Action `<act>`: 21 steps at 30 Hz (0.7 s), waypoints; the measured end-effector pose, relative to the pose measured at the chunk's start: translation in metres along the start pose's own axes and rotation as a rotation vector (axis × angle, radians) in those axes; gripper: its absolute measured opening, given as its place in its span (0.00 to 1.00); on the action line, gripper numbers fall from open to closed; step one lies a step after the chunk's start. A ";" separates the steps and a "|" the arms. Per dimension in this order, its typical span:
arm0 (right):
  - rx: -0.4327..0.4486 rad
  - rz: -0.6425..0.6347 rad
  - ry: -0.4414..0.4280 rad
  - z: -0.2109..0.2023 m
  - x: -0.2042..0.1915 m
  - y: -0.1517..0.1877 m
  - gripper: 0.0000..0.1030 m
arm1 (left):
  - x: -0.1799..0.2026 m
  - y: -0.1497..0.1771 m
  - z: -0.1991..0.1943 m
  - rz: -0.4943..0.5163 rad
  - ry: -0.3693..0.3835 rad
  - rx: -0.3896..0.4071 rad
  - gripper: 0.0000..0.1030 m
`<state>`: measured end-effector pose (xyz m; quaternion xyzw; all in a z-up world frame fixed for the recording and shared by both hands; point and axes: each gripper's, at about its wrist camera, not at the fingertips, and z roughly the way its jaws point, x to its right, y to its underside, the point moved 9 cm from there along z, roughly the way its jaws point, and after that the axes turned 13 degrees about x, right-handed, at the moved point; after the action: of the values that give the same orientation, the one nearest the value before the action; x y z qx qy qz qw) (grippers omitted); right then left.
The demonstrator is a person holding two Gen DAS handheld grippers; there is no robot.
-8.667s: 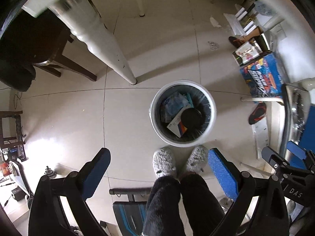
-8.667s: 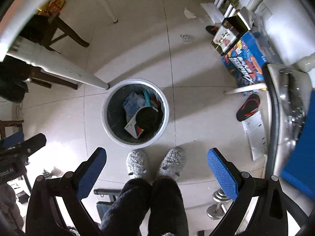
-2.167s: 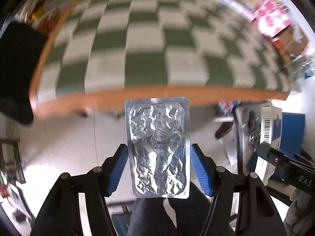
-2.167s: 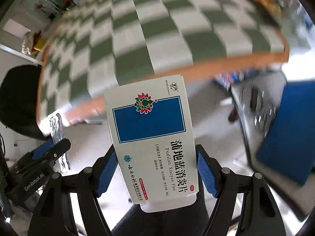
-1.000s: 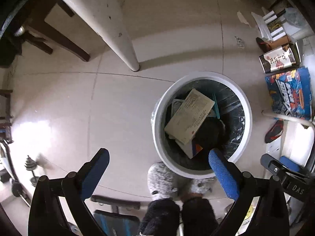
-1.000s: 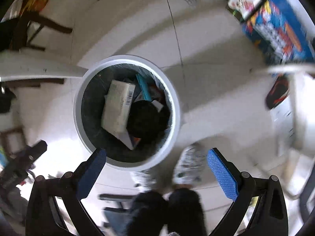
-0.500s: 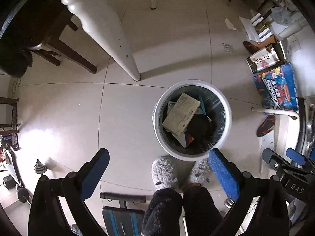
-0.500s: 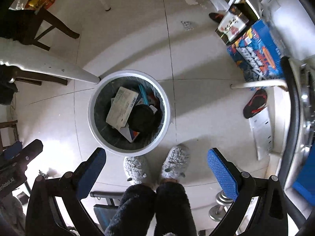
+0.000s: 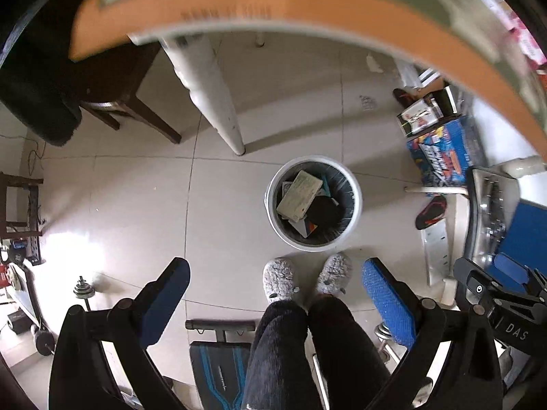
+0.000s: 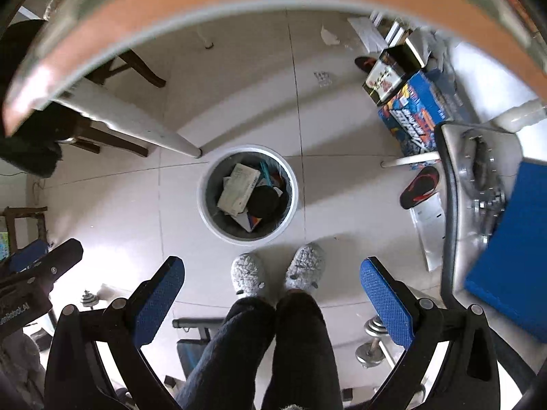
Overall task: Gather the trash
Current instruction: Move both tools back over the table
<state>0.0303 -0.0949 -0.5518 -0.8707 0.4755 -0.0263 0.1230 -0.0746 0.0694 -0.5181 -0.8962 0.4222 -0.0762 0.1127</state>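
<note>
Left wrist fisheye is looking down at the white trash bin (image 9: 314, 201), which is standing on the tiled floor (image 9: 136, 198) just in front of the person's grey fuzzy slippers (image 9: 278, 280). Inside the bin, a pale medicine box (image 9: 299, 194) is lying tilted on top of the other trash, beside a round black object (image 9: 323, 212); a box corner with orange and blue print is showing underneath. The left gripper (image 9: 273, 294) is hanging above the floor with its blue-padded jaws spread wide and nothing between them. The right gripper (image 10: 270, 294) is in the same condition in the right wrist view: jaws released, holding nothing, and aimed at the same bin (image 10: 248, 194). The person's dark trouser legs (image 9: 307, 352) are filling the lower centre of both views. A white table leg (image 9: 218, 102) is reaching the floor just behind the bin, and the orange table edge (image 9: 273, 3) is curving blurred across the top of the view. A dark wooden chair (image 9: 112, 92) is standing to the left. Colourful boxes (image 9: 441, 150) and a black-and-red sandal (image 9: 430, 212) are lying to the right of the bin, well apart from it. Dumbbells (image 10: 372, 341) are resting on the floor near the right gripper.
</note>
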 end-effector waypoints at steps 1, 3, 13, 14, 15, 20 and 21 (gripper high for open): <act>0.007 0.004 -0.004 -0.016 -0.003 -0.002 1.00 | -0.001 -0.003 -0.012 0.005 -0.003 0.005 1.00; 0.014 0.018 -0.015 -0.041 -0.006 -0.006 1.00 | -0.003 -0.010 -0.039 0.010 -0.008 0.020 1.00; 0.115 0.086 -0.138 -0.154 -0.020 -0.097 1.00 | 0.008 -0.103 -0.125 0.005 -0.072 0.196 1.00; 0.144 0.083 -0.143 -0.165 -0.015 -0.120 1.00 | 0.014 -0.121 -0.132 0.009 -0.086 0.230 1.00; 0.155 0.068 -0.140 -0.170 -0.011 -0.138 1.00 | 0.019 -0.138 -0.138 0.013 -0.097 0.261 1.00; 0.176 -0.047 -0.071 -0.183 0.027 -0.243 1.00 | 0.061 -0.224 -0.146 0.037 -0.116 0.350 1.00; 0.176 -0.069 -0.057 -0.182 0.036 -0.259 1.00 | 0.074 -0.244 -0.145 0.040 -0.116 0.364 1.00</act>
<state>0.2332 -0.0255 -0.3158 -0.8727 0.4374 -0.0474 0.2117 0.1190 0.1434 -0.3106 -0.8554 0.4119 -0.0973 0.2986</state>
